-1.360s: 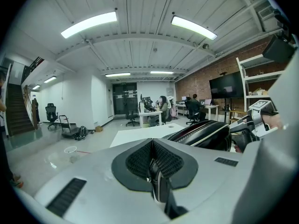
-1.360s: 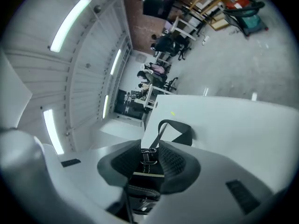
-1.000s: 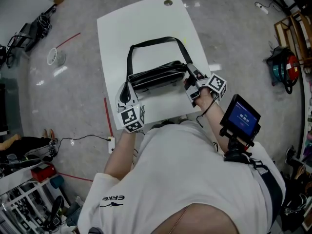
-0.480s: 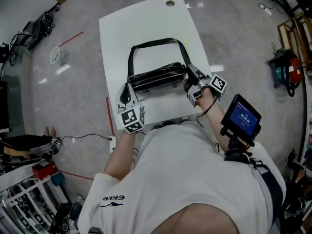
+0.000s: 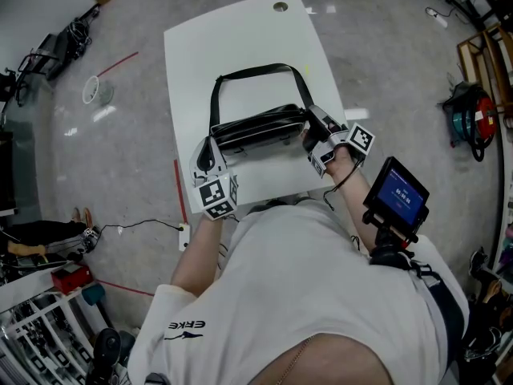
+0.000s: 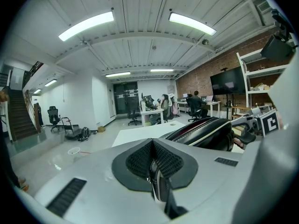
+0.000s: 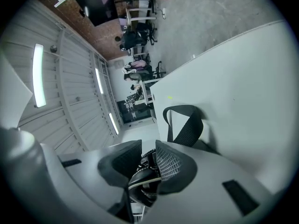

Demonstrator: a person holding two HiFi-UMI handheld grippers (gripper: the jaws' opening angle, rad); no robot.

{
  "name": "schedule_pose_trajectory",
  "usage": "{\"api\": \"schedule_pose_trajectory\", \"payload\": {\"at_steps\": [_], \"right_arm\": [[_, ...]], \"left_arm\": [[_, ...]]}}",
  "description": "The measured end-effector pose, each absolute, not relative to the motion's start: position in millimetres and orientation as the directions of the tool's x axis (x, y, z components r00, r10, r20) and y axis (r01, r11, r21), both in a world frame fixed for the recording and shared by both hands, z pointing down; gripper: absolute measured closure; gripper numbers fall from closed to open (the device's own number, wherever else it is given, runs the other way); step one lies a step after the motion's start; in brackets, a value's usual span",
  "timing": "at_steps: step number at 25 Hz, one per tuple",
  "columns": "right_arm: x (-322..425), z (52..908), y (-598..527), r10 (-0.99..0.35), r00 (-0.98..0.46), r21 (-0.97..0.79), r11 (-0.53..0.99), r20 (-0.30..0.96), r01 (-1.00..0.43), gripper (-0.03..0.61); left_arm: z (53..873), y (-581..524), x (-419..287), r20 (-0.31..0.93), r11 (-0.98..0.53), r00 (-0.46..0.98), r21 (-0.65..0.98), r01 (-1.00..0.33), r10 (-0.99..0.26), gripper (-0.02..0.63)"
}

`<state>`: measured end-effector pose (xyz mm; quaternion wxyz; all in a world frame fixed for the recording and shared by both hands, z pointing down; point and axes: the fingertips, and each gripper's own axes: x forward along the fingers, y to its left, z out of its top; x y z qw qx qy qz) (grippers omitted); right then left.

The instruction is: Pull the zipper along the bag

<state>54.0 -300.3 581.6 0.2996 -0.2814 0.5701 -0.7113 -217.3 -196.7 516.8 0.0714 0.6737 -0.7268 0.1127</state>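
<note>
A black bag (image 5: 256,127) with pale piping lies across the white table (image 5: 232,30), its strap (image 5: 252,72) looped toward the far side. My left gripper (image 5: 207,157) is shut on a thin tab at the bag's left end; in the left gripper view the jaws (image 6: 156,178) pinch that black strip, and the bag (image 6: 205,132) bulges to the right. My right gripper (image 5: 311,127) is at the bag's right end. In the right gripper view its pads (image 7: 148,164) close on the zipper pull amid zip teeth, with the strap (image 7: 187,125) lying just beyond.
A small screen (image 5: 397,192) is mounted by the person's right arm. The table has a round hole (image 5: 280,7) near its far edge. A cable and socket (image 5: 183,233) lie on the floor at the table's near left corner.
Both grippers keep their hold at the bag's two ends. Only the head view has shifted slightly.
</note>
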Motion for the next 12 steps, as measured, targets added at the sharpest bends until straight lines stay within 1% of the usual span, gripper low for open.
{"api": "schedule_pose_trajectory", "payload": {"at_steps": [10,12], "right_arm": [[56.4,605.6,-296.6,-0.719,-0.678,-0.973,-0.231,0.149,0.031,0.485],[55.6,609.6,-294.5,-0.711,-0.685,-0.967,-0.252,0.157,0.039,0.485]], "left_arm": [[520.3,-197.2,-215.4,0.26,0.065,-0.083,-0.076,-0.995,-0.962,0.611],[520.7,-196.4,-215.1,0.261,0.067,-0.084,-0.075,-0.995,-0.962,0.61]]}}
